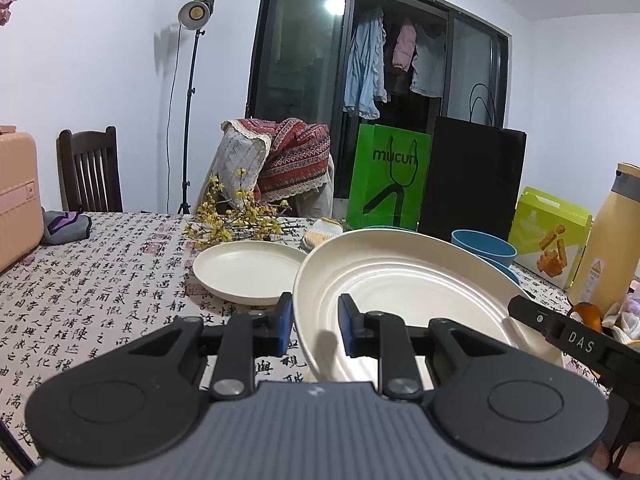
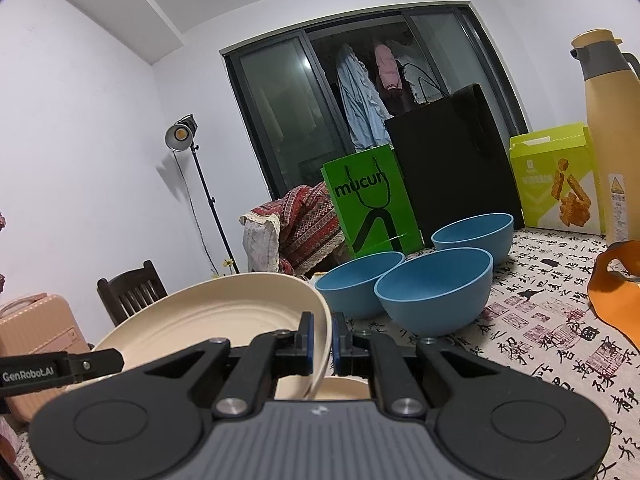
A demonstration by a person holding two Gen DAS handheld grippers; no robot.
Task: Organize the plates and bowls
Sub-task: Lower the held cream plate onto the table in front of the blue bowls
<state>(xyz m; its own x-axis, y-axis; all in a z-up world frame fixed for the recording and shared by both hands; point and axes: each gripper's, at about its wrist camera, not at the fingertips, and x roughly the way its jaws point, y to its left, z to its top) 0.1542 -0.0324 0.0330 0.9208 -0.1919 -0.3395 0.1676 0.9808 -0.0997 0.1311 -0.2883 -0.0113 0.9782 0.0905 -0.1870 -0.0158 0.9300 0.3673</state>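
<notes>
right gripper clenched on the rim of a cream plate, blue pads pinching its right edge, plate tilted up off the table. left gripper straddling the same plate's left rim, jaws slightly apart; probably gripping, though pad contact cannot be made out, since the right pad shows clear of the plate's inner face. beneath the lifted plate, a sliver of another cream piece, too hidden to name. further left, a second cream plate lying flat and empty on the table, well apart from the grippers. three blue bowls clustered close together behind the held plate, all upright and empty as far as visible. tablecloth printed with black calligraphy and red seals. at the far edge, yellow flower sprigs, a green paper bag, a black bag, a lime carton and a tan flask. orange item at right. beyond, a dark chair, a pink suitcase, a lamp on a stand, clothes hanging behind dark glass doors.
</notes>
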